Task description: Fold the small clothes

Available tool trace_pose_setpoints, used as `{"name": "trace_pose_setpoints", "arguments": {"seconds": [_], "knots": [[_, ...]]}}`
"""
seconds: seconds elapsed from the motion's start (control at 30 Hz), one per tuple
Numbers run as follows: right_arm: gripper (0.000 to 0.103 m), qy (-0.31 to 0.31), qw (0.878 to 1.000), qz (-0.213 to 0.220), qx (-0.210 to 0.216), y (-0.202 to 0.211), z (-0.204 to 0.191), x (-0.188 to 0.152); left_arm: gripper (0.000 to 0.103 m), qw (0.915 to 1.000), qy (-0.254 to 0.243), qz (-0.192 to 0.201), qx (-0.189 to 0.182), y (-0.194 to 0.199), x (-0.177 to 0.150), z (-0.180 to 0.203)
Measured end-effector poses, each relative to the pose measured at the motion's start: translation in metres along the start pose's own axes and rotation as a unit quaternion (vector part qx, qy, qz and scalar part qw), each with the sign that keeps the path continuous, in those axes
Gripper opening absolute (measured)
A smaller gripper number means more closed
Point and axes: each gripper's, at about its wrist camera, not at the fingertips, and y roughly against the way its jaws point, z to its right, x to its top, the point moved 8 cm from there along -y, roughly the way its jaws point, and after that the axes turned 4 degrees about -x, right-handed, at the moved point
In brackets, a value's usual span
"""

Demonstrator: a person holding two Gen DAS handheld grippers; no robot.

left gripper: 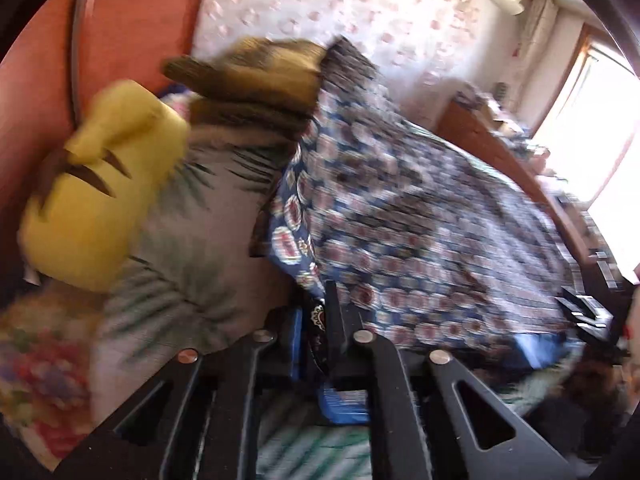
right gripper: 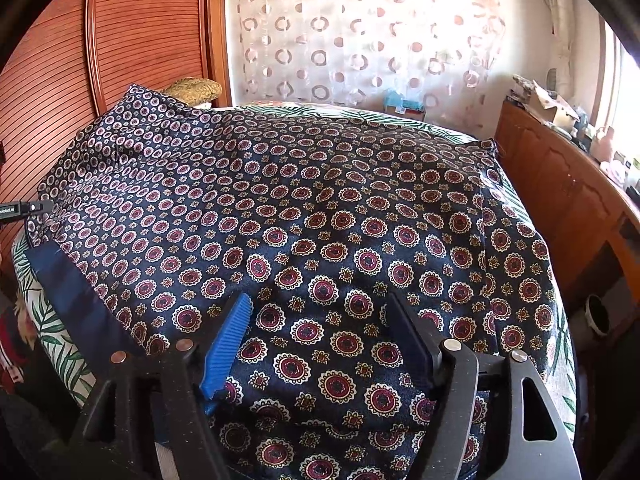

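A dark blue garment [right gripper: 320,220] with red and white medallions lies spread over the bed in the right wrist view. My right gripper [right gripper: 320,312] is open just above its near part, with a blue-padded finger [right gripper: 228,344] on the left and a black one on the right, fabric between them. In the blurred left wrist view my left gripper [left gripper: 316,320] is shut on an edge of the same garment [left gripper: 400,208], which is lifted and hangs away to the right.
The bed has a palm-leaf sheet [right gripper: 52,320]. A yellow plush toy [left gripper: 96,192] and a brown cushion [left gripper: 256,76] sit at the headboard side. A wooden cabinet [right gripper: 560,200] with clutter runs along the right. A circle-patterned curtain [right gripper: 360,32] hangs behind.
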Motion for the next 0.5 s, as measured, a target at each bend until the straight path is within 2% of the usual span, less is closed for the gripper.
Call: {"name": "trace_pose_setpoints", "arguments": {"seconds": [0.07, 0.23, 0.5], "knots": [[0.073, 0.000, 1.000, 0.000, 0.000, 0.000, 0.000, 0.000, 0.007, 0.9998, -0.018, 0.007, -0.003, 0.002, 0.004, 0.013], [0.073, 0.001, 1.000, 0.001, 0.001, 0.002, -0.001, 0.000, 0.006, 0.9964, -0.061, 0.046, -0.037, 0.019, 0.027, 0.063], [0.073, -0.019, 1.000, -0.005, 0.006, 0.009, 0.010, 0.003, 0.006, 0.9812, -0.138, 0.090, -0.101, 0.034, 0.078, 0.158]]}}
